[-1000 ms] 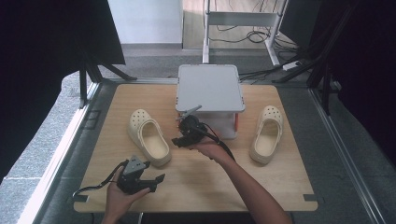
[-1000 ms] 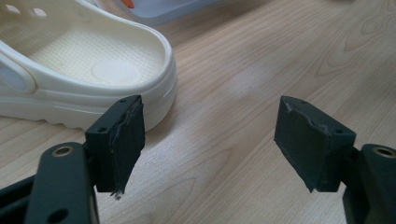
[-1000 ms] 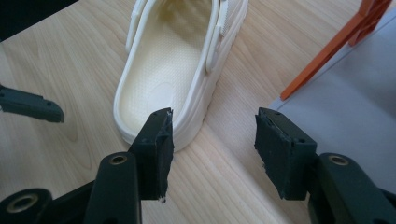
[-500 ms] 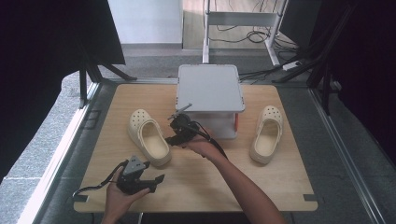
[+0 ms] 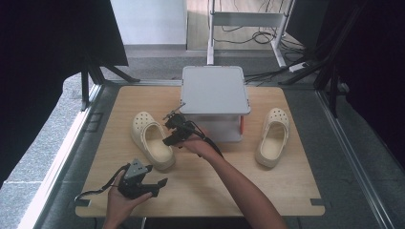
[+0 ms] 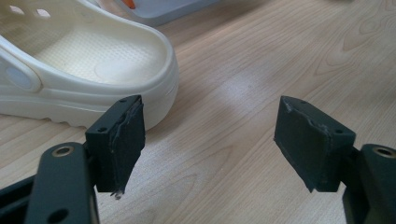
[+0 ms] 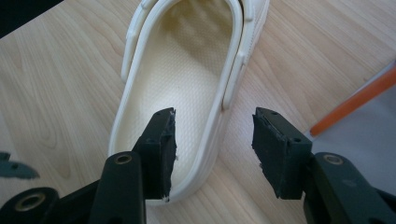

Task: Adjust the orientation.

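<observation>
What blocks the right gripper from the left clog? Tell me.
Nothing visible. The right gripper hangs open directly over the left clog; its jaws straddle the clog's side wall, with no other object in between.

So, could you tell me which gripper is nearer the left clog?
Right. The right gripper hovers, open, over the left clog's right rim; the left gripper sits open, just short of its heel.

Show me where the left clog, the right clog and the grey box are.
Left clog point(image 5: 152, 142): high view, on its footbed.
Right clog point(image 5: 272, 138): high view, on its footbed.
Grey box point(image 5: 214, 89): high view, on its lid.
</observation>
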`<act>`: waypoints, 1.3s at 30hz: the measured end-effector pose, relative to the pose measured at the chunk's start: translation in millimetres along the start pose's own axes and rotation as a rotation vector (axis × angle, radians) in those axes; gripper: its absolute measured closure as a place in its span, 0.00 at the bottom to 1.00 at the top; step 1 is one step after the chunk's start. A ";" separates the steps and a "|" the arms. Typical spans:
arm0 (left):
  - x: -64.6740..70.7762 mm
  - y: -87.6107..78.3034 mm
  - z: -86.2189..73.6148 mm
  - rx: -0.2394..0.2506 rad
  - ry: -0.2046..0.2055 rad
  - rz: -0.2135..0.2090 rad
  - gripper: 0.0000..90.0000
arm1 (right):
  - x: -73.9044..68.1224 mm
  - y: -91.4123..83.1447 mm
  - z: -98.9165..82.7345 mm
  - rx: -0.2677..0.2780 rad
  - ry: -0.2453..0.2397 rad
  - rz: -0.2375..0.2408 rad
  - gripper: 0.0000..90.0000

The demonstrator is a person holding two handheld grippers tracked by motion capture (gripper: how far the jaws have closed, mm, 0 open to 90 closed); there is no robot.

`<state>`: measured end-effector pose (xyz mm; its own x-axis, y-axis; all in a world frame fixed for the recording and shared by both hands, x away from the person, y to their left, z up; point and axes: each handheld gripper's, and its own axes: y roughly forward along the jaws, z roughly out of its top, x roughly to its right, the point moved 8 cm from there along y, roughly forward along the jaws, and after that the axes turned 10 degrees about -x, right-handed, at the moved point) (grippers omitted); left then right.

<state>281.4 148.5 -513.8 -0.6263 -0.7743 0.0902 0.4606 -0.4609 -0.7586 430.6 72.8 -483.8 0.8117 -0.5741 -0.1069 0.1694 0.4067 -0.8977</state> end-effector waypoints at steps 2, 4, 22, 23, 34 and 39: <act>1.0 0.9 -0.5 -0.005 0.000 -0.005 0.28 | 0.7 3.1 3.3 -0.004 0.008 -0.002 0.55; 1.3 1.3 -0.6 -0.006 -0.001 -0.006 0.28 | 1.9 6.0 6.3 -0.007 0.013 -0.005 0.55; 1.5 -0.2 -0.3 0.001 0.002 -0.013 0.28 | 10.0 24.5 29.0 -0.041 0.051 -0.028 0.55; 1.6 -0.2 -0.3 0.001 0.002 -0.014 0.28 | 10.1 26.1 30.7 -0.043 0.049 -0.026 0.55; 1.2 -1.9 -0.9 0.000 0.004 -0.013 0.28 | 16.0 50.7 47.1 -0.076 0.086 -0.041 0.62; 0.0 -3.6 -0.9 0.004 0.003 -0.006 0.28 | 18.9 56.1 49.6 -0.083 0.100 -0.041 0.73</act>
<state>279.2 150.5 -511.7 -0.6312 -0.7700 0.0928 0.4589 -0.4673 -0.7557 483.1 120.0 -515.0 0.7449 -0.6583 -0.1081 0.1509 0.3241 -0.9339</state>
